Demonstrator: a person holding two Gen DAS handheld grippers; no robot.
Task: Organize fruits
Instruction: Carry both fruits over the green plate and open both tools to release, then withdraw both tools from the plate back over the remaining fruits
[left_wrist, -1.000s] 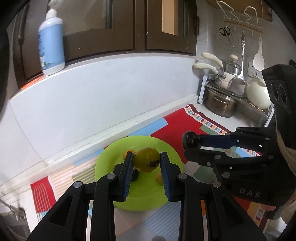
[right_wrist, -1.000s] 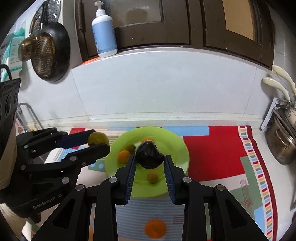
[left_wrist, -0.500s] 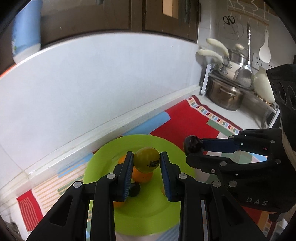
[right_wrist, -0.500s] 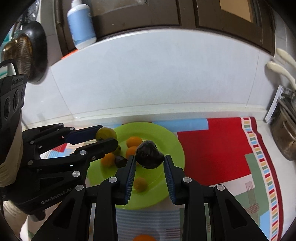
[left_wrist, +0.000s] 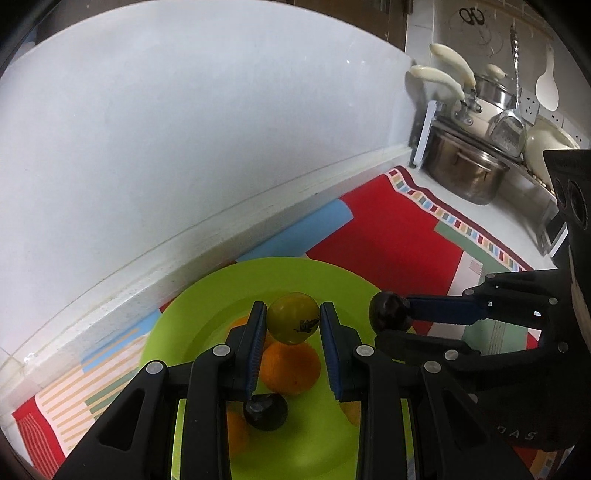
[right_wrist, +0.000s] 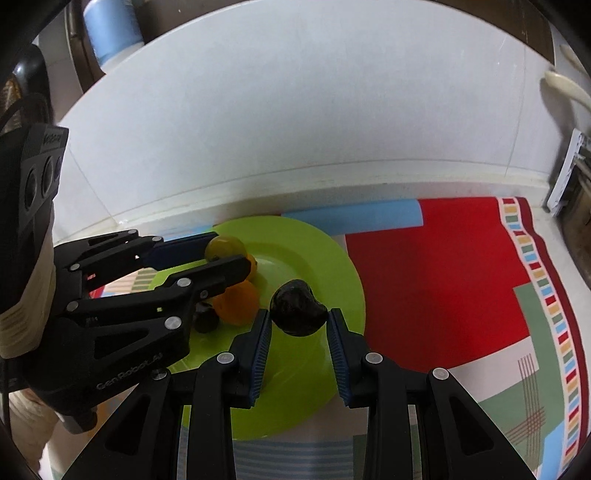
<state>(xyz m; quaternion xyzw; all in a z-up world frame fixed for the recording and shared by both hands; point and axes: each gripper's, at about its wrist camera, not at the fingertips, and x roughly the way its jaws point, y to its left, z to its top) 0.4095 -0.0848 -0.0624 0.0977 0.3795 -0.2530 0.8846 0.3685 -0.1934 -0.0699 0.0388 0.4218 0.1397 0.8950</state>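
Over the green plate (left_wrist: 177, 325), the left gripper (left_wrist: 293, 325) clamps a yellow-green fruit (left_wrist: 292, 322) and the right gripper (right_wrist: 298, 314) a dark fruit (right_wrist: 297, 312); both look small, light and bruisable, best pinched across their middles; only the left view shows pots (left_wrist: 461, 173) at 2 o'clock; only the right, a bottle (right_wrist: 110, 29) at 11.

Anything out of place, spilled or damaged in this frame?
Nothing stands out. The left gripper holds a yellow-green fruit and the right gripper a dark fruit, both over the green plate, where orange fruits sit intact.
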